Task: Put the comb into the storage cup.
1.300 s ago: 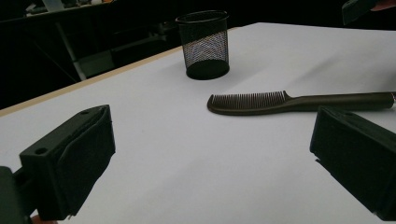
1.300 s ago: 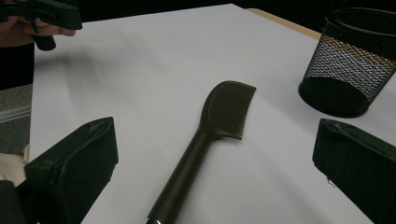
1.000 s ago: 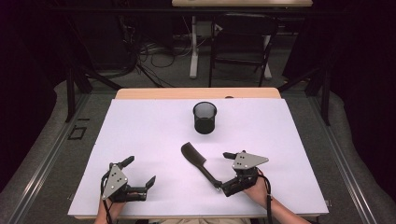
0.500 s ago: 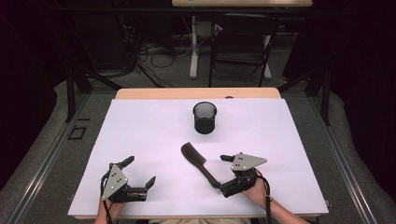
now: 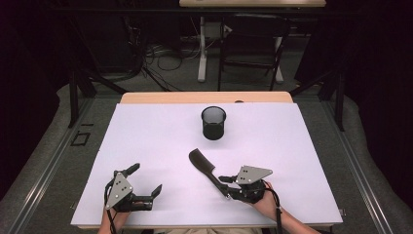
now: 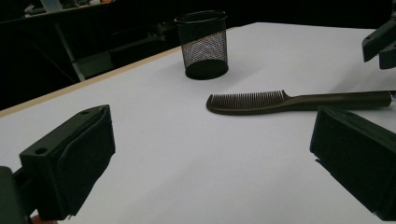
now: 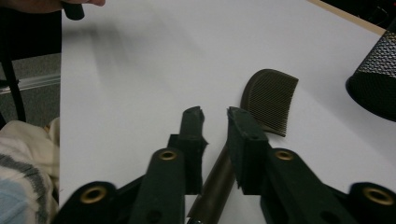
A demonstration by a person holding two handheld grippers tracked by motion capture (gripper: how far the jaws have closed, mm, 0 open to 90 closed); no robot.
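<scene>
Dark comb (image 7: 270,100) handle sits clamped in the right gripper (image 7: 214,119), which just closed.

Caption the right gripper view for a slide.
Right claw closing on the handle of a dark comb lying on the white table, mesh cup nearby.

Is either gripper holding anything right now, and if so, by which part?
The right gripper has just closed its jaws on the dark plastic comb, gripping the handle end. The left gripper holds nothing.
</scene>
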